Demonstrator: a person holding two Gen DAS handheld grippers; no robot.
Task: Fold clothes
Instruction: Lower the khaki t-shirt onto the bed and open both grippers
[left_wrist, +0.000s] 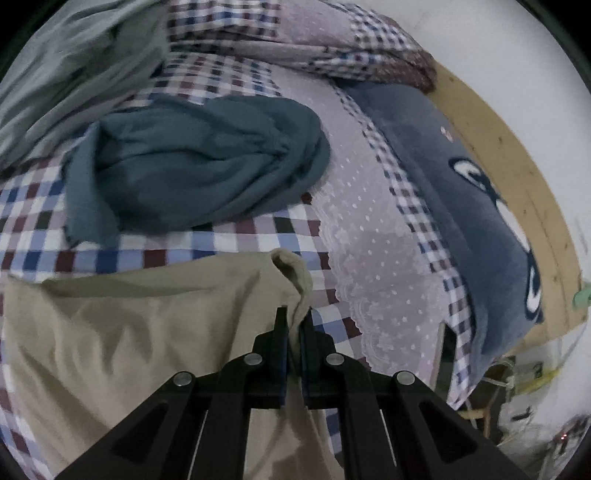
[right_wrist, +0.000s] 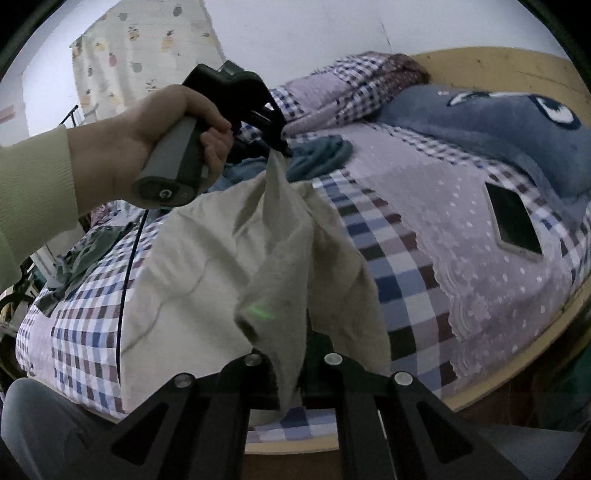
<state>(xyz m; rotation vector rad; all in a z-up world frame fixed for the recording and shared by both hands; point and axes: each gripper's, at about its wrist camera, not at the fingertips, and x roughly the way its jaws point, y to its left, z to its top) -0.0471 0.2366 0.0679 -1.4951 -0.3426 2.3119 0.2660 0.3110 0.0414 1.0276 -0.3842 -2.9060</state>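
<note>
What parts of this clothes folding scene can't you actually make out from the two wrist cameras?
- Right gripper fingertips: right wrist view, covered by the beige garment draped over them, so the pinch itself is unseen.
- Beige garment's type and full outline: left wrist view, bottom edge and the left gripper cut it off.
- Teal garment: crumpled, shape unreadable.
- Grey-green clothing: left wrist view, blurred, cut by the edge.
- Dark flat object on the bed: identity unclear.
</note>
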